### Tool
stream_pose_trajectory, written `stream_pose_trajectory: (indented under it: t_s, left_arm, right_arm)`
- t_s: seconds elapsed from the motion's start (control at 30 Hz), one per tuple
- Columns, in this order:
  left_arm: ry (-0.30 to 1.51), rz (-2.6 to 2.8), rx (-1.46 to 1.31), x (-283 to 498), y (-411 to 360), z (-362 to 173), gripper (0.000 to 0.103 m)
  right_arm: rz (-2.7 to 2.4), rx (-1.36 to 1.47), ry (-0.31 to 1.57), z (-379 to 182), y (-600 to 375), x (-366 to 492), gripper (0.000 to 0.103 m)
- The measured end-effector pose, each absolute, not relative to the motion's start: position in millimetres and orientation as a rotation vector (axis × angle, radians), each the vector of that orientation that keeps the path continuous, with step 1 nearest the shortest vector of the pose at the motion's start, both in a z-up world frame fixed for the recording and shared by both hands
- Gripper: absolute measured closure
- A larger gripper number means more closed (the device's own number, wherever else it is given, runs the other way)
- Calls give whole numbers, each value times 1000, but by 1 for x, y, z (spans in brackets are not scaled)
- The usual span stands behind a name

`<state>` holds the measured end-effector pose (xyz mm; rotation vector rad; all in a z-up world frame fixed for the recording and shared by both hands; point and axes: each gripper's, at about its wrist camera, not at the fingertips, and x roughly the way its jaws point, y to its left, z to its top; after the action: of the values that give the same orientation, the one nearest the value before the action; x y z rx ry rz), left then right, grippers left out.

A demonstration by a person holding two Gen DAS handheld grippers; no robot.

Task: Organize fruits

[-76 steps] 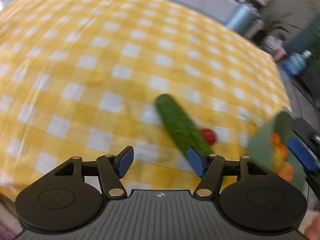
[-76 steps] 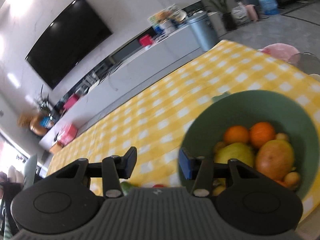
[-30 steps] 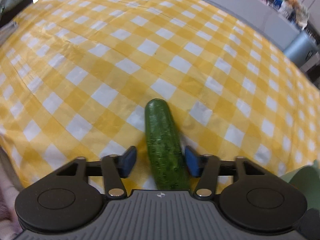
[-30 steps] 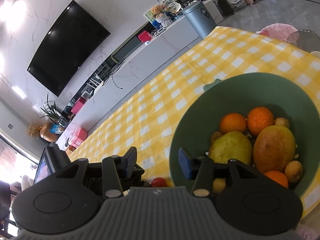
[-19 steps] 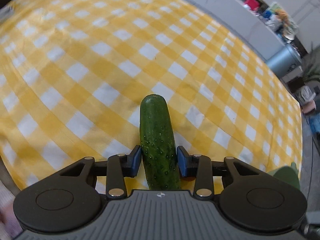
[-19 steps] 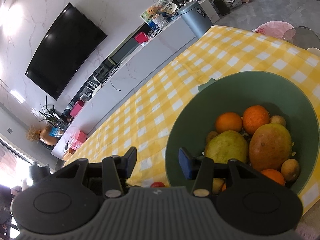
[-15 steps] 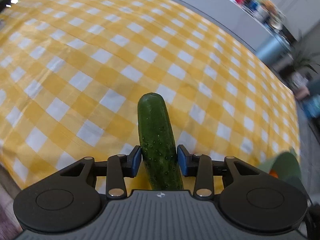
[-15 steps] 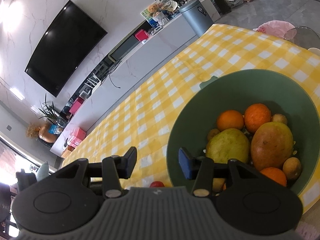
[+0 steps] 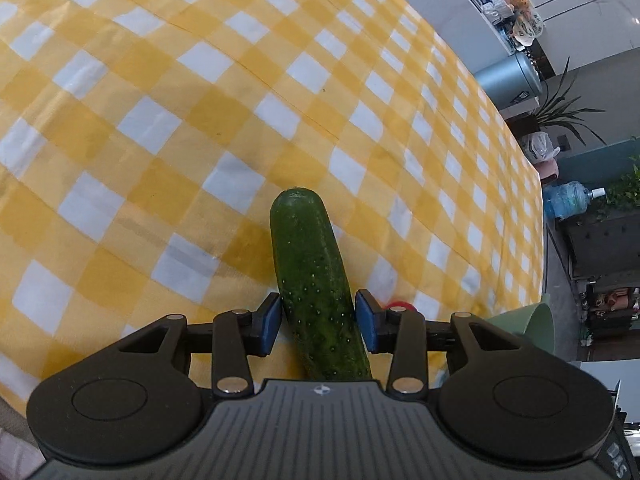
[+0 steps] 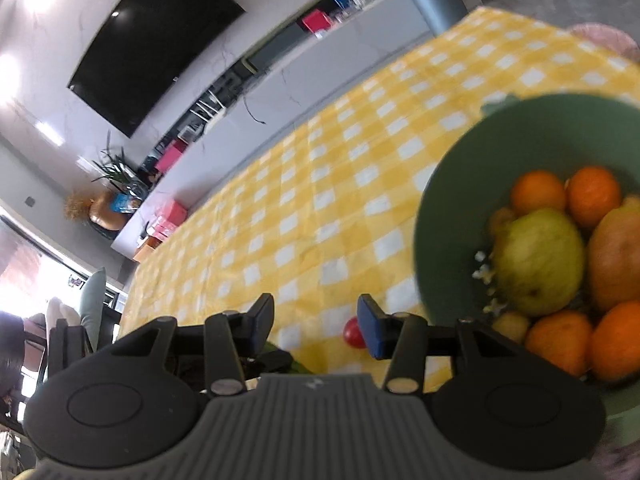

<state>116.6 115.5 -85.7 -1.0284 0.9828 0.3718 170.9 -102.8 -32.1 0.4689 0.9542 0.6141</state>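
- L claw (image 9: 318,322) pinching long dark-green bumpy cucumber (image 9: 314,280) over yellow-white checked counter (image 9: 200,120).
- R claw (image 10: 316,326) spread, holding nothing, beside green round bowl (image 10: 448,200) w/ oranges, pear.
- Small red tomato (image 10: 353,333) on cloth near bowl.

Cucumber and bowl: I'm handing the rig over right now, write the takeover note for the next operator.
Left tool: shut on the cucumber, which points forward over the yellow checked tablecloth.
Right tool: open, holding nothing, beside the green bowl.
Bowl: already holds oranges, a mango and a yellow-green fruit.
Small red fruit: on the cloth beside the bowl, near the right tool's tip.
Done: cucumber gripped.
Left: probably carry the cucumber to the bowl, then collect the red fruit.
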Motion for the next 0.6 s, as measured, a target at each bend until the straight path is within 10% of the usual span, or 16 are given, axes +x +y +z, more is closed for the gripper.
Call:
stream_pose_trajectory:
  t_s: [0.6]
  left_arm:
    - [961,571,-1024,112,101,-81,46]
  right_arm:
    - [462,364,1030,-66,-50,187,69]
